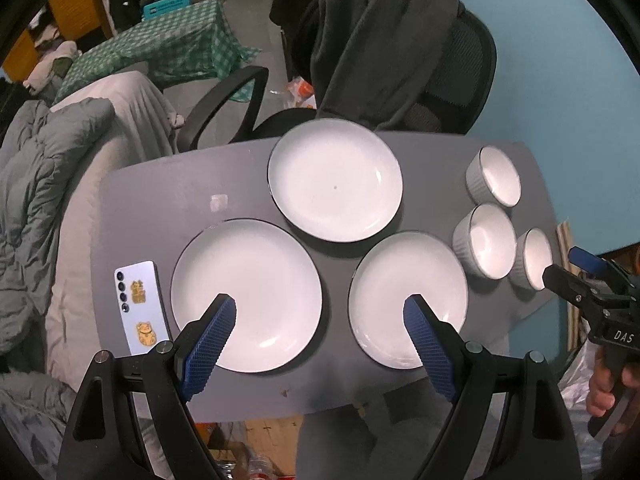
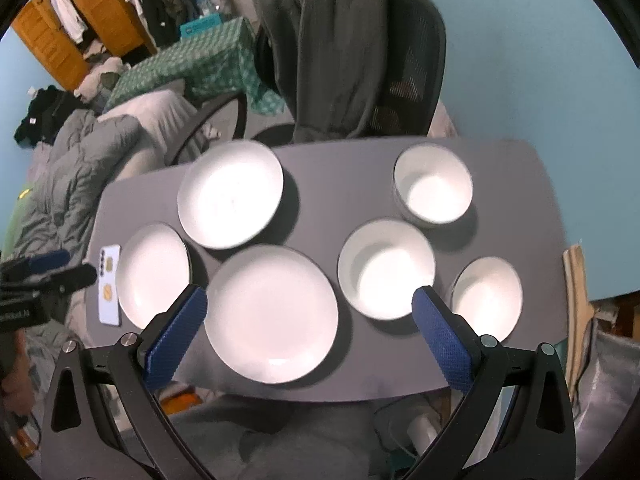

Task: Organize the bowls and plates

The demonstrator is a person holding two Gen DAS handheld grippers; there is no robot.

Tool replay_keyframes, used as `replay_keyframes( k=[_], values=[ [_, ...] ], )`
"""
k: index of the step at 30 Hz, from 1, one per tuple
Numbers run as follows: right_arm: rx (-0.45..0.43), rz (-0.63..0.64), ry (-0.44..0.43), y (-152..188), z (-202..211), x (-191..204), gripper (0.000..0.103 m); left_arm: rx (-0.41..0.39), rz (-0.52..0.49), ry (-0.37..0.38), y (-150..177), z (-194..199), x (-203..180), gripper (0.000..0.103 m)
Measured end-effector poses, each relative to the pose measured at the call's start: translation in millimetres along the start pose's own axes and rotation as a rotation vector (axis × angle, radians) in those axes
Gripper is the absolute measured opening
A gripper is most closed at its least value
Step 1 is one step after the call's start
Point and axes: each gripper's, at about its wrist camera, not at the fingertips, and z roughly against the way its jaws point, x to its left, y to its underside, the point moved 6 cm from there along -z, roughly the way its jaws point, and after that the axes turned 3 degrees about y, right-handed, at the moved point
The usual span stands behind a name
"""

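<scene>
Left gripper [image 1: 320, 308] jaws apart, nothing gripped, above gap between two near plates [image 1: 247, 295] [image 1: 408, 300]. Right gripper [image 2: 310, 300] jaws apart, nothing gripped, over near plate and middle bowl [image 2: 386, 268]. Third plate [image 1: 335, 179] farther back. Three bowls to the right on table [image 1: 160, 200], all empty. Phone [image 1: 141, 306] at left.

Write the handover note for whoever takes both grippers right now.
Left gripper: open, empty, above the two near plates.
Right gripper: open, empty, above the near plate and middle bowl.
On the grey table: three plates spread on the left, three bowls on the right, all separate. A phone lies at the left edge.
Done: nothing stacked.
Left: stack the plates, nest the bowls.
</scene>
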Motion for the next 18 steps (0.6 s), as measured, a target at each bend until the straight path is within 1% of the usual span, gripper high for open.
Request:
replay_keyframes(
  k=[2,3,5,7,9,14,16,18],
  values=[
    [0.024,-0.008,-0.019,10,-13,-2,0.101,-0.005,-0.025,0.006,3,-9,-3,0.087],
    [0.030,-0.010,-0.029,14,-19,-2,0.101,0.011,-0.036,-0.006,5,-15,-3,0.087],
    [0.057,-0.008,-0.033,21,-30,-2,0.101,0.014,-0.061,0.016,7,-24,-8,0.087],
    [0.075,-0.008,-0.032,28,-43,-5,0.101,0.027,-0.078,0.013,9,-33,-13,0.087],
    [0.091,-0.008,-0.033,34,-54,-5,0.101,0.047,-0.093,0.033,12,-44,-19,0.087],
    [0.124,-0.022,-0.027,48,-75,-11,0.101,0.112,-0.082,0.065,21,-73,-25,0.087],
    [0.130,-0.020,-0.019,50,-83,-15,0.101,0.126,-0.073,0.083,25,-80,-27,0.087],
    [0.137,-0.018,-0.013,53,-89,-18,0.101,0.140,-0.073,0.085,28,-89,-28,0.087]
  ],
)
